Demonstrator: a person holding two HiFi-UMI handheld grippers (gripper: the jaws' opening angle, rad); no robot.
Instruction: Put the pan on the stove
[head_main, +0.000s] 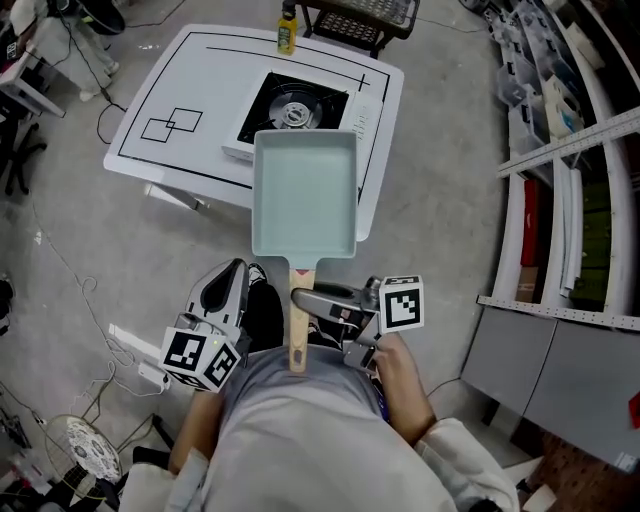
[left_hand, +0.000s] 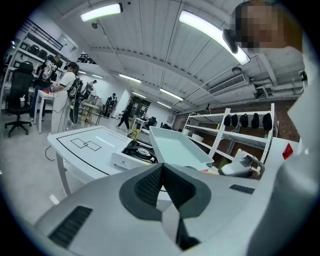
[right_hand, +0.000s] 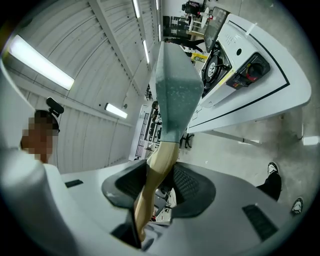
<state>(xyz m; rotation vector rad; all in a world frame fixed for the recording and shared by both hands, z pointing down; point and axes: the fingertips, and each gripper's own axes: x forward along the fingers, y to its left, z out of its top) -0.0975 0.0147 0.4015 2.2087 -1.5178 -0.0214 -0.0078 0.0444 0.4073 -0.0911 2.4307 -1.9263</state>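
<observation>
A pale teal rectangular pan (head_main: 304, 192) hangs level in the air before the white table (head_main: 170, 90), its far end over the table's near edge. My right gripper (head_main: 308, 298) is shut on its wooden handle (head_main: 299, 330); in the right gripper view the handle (right_hand: 155, 175) runs between the pads up to the pan (right_hand: 175, 85). The black-topped portable stove (head_main: 295, 108) sits on the table just beyond the pan and also shows as the stove (right_hand: 222, 55). My left gripper (head_main: 228, 285) is held low at the left, shut with nothing in it (left_hand: 162, 167), looking at the pan (left_hand: 180, 150) and stove (left_hand: 136, 150).
A yellow bottle (head_main: 287, 30) stands at the table's far edge, a wire rack (head_main: 360, 20) behind it. Shelving (head_main: 560, 150) lines the right side. Cables and a fan (head_main: 75, 450) lie on the floor at the left. People (left_hand: 65, 95) stand far off.
</observation>
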